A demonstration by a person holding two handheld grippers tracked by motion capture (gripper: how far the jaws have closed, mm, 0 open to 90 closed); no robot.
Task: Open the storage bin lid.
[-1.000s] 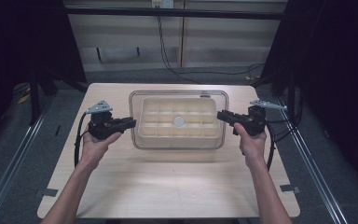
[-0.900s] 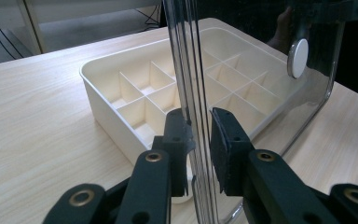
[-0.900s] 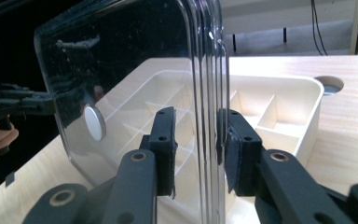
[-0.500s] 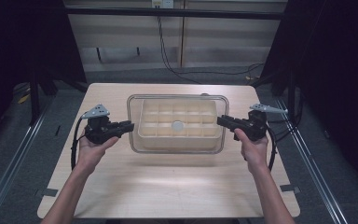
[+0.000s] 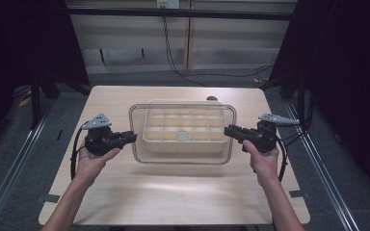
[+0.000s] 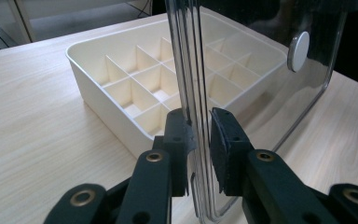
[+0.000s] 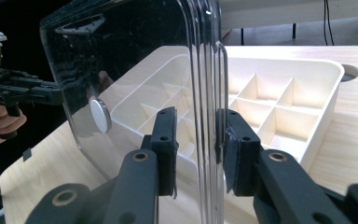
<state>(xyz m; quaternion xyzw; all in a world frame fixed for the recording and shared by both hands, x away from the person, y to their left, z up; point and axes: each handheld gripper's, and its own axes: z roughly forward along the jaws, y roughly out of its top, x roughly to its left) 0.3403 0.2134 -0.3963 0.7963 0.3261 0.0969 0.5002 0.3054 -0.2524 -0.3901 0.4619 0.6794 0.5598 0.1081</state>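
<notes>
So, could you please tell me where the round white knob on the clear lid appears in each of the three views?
High view: the knob sits at the middle of the clear lid, over the divided tray.
Left gripper view: upper right, beyond the left tool.
Right gripper view: left of centre, beyond the right tool.
Shared landmark: the tray's grid of compartments.

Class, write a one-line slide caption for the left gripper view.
Left tool straddling the edge of a clear lid above a cream divided tray.
</notes>
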